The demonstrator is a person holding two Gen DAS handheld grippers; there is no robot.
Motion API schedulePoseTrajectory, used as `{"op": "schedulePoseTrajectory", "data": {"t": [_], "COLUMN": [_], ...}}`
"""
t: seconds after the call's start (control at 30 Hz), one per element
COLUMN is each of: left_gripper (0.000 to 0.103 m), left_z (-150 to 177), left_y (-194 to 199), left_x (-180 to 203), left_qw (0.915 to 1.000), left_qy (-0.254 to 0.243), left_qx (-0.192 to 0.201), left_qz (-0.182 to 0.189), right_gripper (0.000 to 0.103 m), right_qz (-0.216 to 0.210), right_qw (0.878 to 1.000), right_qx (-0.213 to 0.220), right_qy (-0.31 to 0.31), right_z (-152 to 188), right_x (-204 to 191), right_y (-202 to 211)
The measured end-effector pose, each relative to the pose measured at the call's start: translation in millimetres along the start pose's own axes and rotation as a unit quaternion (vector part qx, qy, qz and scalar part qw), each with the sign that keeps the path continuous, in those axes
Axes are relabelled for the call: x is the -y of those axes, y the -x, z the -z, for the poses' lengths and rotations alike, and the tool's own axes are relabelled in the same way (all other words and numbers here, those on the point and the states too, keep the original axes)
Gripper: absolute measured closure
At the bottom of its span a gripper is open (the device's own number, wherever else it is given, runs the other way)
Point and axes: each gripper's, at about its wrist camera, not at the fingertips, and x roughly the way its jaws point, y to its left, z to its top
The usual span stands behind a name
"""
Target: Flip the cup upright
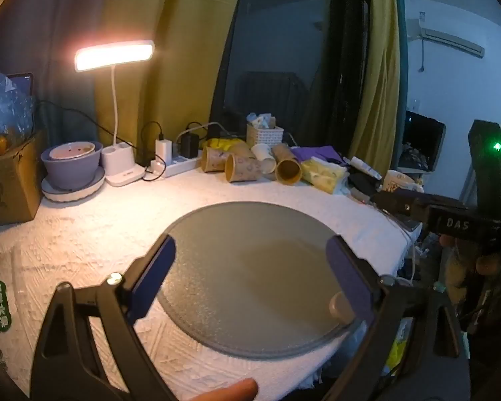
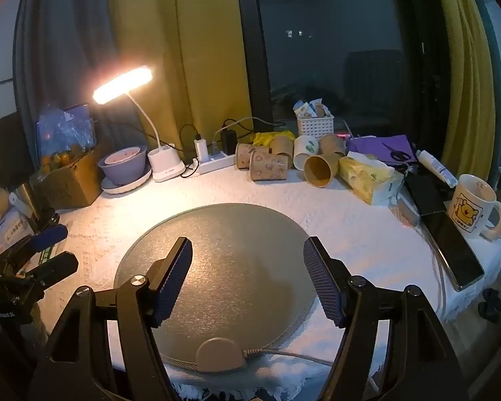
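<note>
Several brown paper cups lie on their sides at the back of the table, with one open mouth facing me; they show in the right wrist view too, next to a white cup. My left gripper is open and empty above the round grey mat. My right gripper is open and empty above the same mat. The right gripper shows at the right edge of the left wrist view, well short of the cups.
A lit desk lamp, a purple bowl on a plate, a power strip and a cardboard box stand at the back left. A tissue pack, a white basket, a phone and a bear mug are at the right.
</note>
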Motion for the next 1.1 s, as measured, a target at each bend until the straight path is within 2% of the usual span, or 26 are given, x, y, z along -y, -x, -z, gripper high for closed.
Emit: {"op": "schedulePoseTrajectory", "data": {"t": [1.1], "left_gripper": [0.01], "left_z": [4], "left_y": [-7], "left_x": [-6], "left_qw": [0.9998], "left_qy": [-0.002], "left_qx": [-0.02], "left_qz": [-0.007], "right_gripper": [0.031], "right_qz": [-0.002], "right_qw": [1.0], "right_qx": [-0.005], "right_qy": [0.005], "right_z": [1], "right_x": [-7], "right_y": [5]}}
